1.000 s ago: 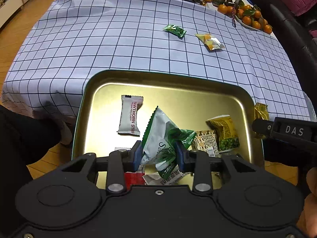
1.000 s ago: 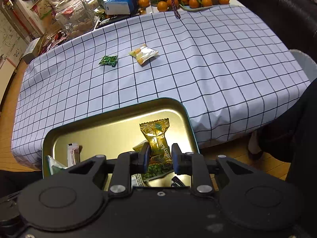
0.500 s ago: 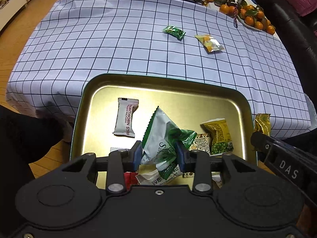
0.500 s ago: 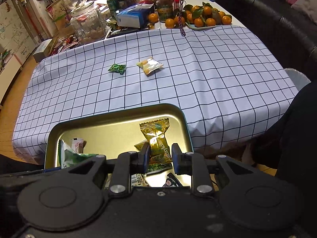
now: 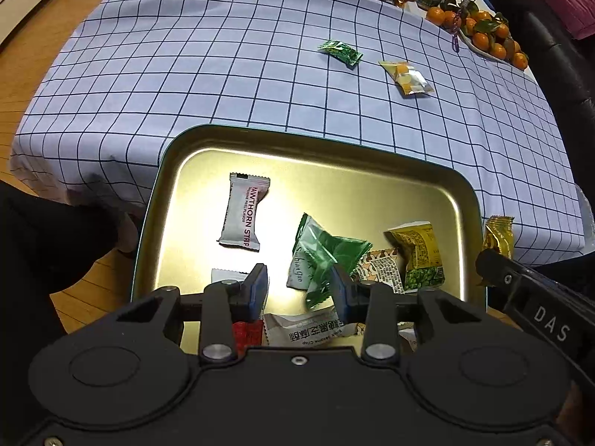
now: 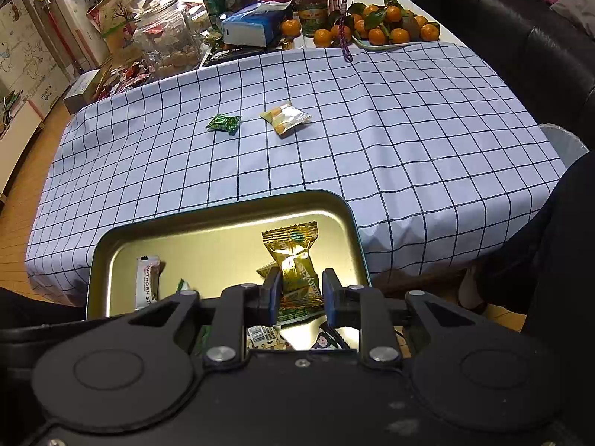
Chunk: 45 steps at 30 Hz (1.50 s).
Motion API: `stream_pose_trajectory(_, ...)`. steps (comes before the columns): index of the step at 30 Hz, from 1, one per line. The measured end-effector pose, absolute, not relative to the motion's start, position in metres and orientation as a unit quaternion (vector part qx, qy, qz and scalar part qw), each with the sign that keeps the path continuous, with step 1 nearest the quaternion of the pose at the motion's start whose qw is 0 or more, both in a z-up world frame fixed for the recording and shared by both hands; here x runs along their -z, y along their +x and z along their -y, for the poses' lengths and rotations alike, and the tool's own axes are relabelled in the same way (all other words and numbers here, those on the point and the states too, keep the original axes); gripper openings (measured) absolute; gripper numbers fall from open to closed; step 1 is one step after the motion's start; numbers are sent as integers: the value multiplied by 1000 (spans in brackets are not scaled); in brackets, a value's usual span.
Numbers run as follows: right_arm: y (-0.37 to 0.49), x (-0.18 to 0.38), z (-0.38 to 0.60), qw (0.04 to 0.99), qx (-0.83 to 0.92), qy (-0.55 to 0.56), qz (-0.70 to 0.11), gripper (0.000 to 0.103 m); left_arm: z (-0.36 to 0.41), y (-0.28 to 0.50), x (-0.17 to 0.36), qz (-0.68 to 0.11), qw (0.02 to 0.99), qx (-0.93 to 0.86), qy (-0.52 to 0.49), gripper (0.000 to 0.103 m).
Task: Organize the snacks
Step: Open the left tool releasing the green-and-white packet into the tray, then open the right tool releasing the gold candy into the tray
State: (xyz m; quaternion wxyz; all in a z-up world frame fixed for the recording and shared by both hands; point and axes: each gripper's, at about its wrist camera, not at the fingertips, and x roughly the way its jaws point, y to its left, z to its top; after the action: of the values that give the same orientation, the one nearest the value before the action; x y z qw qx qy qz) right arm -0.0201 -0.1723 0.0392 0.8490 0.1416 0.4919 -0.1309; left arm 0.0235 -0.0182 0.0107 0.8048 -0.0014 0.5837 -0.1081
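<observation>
A gold metal tray (image 5: 297,135) at the table's near edge holds several wrapped snacks: a white hawthorn strip (image 5: 243,215), a yellow-green packet (image 5: 420,256) and a green-and-white packet (image 5: 323,256). My left gripper (image 5: 297,275) stands open above the tray, with the green-and-white packet loose by its right finger. My right gripper (image 6: 299,286) is shut on a gold packet (image 6: 292,249) over the tray's (image 6: 223,212) right side. On the checked cloth farther away lie a small green candy (image 6: 223,123) and a yellow packet (image 6: 285,117).
At the table's far end stand a plate of oranges (image 6: 386,31), a glass jar (image 6: 167,37), a blue box (image 6: 256,24) and other clutter. A black sofa (image 6: 539,37) runs along the right. A person's dark-clothed leg (image 5: 37,252) is at the left.
The left jaws have spread and let go of the green-and-white packet, which has dropped toward the tray floor. The right gripper still holds the gold packet in about the same place.
</observation>
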Motion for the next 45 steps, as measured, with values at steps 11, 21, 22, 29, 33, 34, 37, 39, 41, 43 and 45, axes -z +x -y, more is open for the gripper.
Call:
stream_pose_trajectory(11, -5, -48, 161, 860, 107, 124, -483, 24, 11, 27, -3, -600, 795, 84, -4, 45)
stream_pose_trajectory(21, -1, -46, 156, 853, 97, 121, -498, 27, 11, 25, -4, -595, 801, 73, 15, 45)
stream_pose_trajectory(22, 0, -45, 157, 851, 95, 124, -501, 28, 12, 24, -4, -595, 801, 73, 16, 45)
stream_pose_trajectory(29, 0, -43, 159, 844, 92, 136, -511, 33, 11, 24, -4, -592, 802, 73, 21, 45)
stream_pose_trajectory(33, 1, -43, 159, 841, 97, 135, -514, 33, 11, 25, -4, -595, 800, 70, 24, 45)
stream_pose_trajectory(34, 1, -42, 160, 839, 99, 136, -517, 33, 11, 25, -3, -596, 799, 69, 25, 45)
stream_pose_trajectory(37, 3, -38, 162, 831, 103, 144, -527, 33, 12, 26, -2, -600, 796, 70, 29, 45)
stream_pose_trajectory(39, 4, -36, 164, 826, 106, 144, -535, 33, 12, 27, -1, -606, 792, 68, 31, 45)
stream_pose_trajectory(41, 6, -33, 164, 820, 113, 144, -542, 33, 12, 28, 1, -613, 787, 66, 33, 45)
stream_pose_trajectory(43, 7, -30, 165, 815, 116, 144, -550, 33, 12, 31, 3, -623, 779, 60, 40, 45)
stream_pose_trajectory(45, 9, -27, 166, 807, 119, 143, -561, 33, 13, 34, 6, -636, 768, 52, 50, 44)
